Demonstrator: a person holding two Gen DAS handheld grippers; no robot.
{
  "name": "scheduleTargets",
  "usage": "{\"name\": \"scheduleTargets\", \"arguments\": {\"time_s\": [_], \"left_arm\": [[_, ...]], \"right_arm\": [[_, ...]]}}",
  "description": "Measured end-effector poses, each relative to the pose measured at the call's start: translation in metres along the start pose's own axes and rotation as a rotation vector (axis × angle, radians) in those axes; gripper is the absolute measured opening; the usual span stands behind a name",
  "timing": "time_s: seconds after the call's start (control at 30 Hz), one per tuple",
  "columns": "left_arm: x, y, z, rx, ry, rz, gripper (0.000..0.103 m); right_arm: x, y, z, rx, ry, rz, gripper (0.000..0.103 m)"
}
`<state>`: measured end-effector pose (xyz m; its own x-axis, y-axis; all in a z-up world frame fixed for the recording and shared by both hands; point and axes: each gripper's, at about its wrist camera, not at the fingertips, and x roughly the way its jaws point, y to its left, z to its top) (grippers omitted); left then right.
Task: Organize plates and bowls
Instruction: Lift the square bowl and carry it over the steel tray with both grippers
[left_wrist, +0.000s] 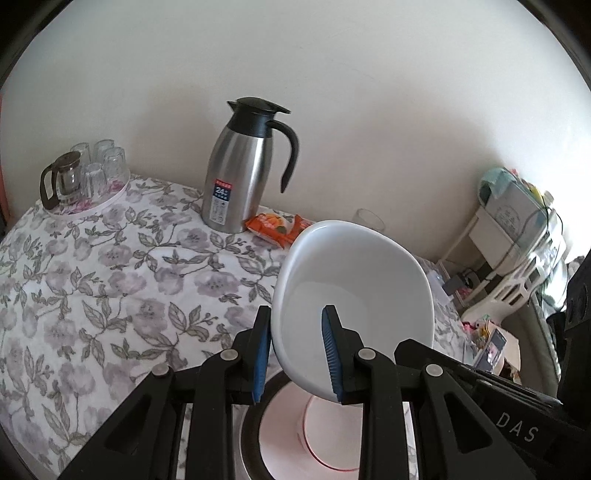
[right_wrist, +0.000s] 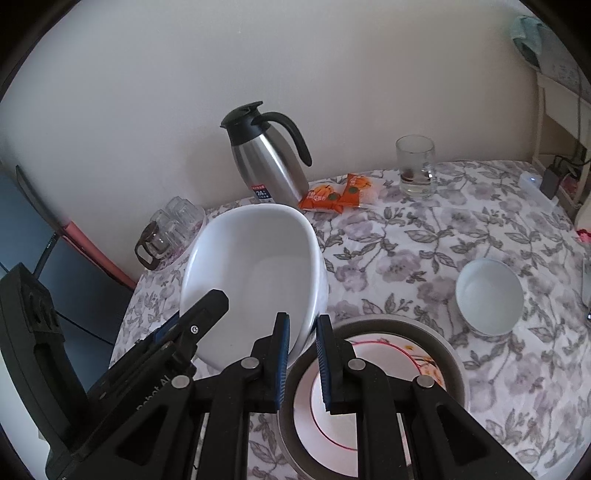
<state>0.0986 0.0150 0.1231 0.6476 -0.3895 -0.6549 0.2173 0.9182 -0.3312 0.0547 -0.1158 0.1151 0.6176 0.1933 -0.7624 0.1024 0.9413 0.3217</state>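
Both grippers hold a large white squarish bowl (left_wrist: 354, 288) by opposite rims, lifted and tilted above the table. My left gripper (left_wrist: 297, 321) is shut on its left wall. My right gripper (right_wrist: 301, 328) is shut on its right wall; the bowl also shows in the right wrist view (right_wrist: 255, 273). Below it lies a grey-rimmed plate (right_wrist: 443, 347) with a white, red-lined plate (right_wrist: 384, 354) stacked in it; the stack also shows in the left wrist view (left_wrist: 280, 428). A small white bowl (right_wrist: 489, 295) sits on the cloth to the right.
A steel thermos jug (left_wrist: 240, 170) stands at the back by the wall, orange snack packets (right_wrist: 332, 194) beside it. A drinking glass (right_wrist: 415, 166) stands back right. A tray with a glass teapot and tumblers (left_wrist: 81, 173) sits at the back left corner. A white rack (left_wrist: 517, 236) stands right of the table.
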Motion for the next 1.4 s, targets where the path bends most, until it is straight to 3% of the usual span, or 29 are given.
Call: {"name": "scheduleTargets", "arguments": {"time_s": [0.67,1.4], "left_arm": [[0.01,-0.06,-0.047,0.11,0.082,-0.046,0.029],[0.041,-0.048,-0.075,0.099,0.226,0.014,0.029]], "right_arm": [[-0.037,-0.058,-0.039,0.028,-0.037,-0.06,0.016],[0.002,-0.08,-0.074,0.062,0.04,-0.039,0.016]]}}
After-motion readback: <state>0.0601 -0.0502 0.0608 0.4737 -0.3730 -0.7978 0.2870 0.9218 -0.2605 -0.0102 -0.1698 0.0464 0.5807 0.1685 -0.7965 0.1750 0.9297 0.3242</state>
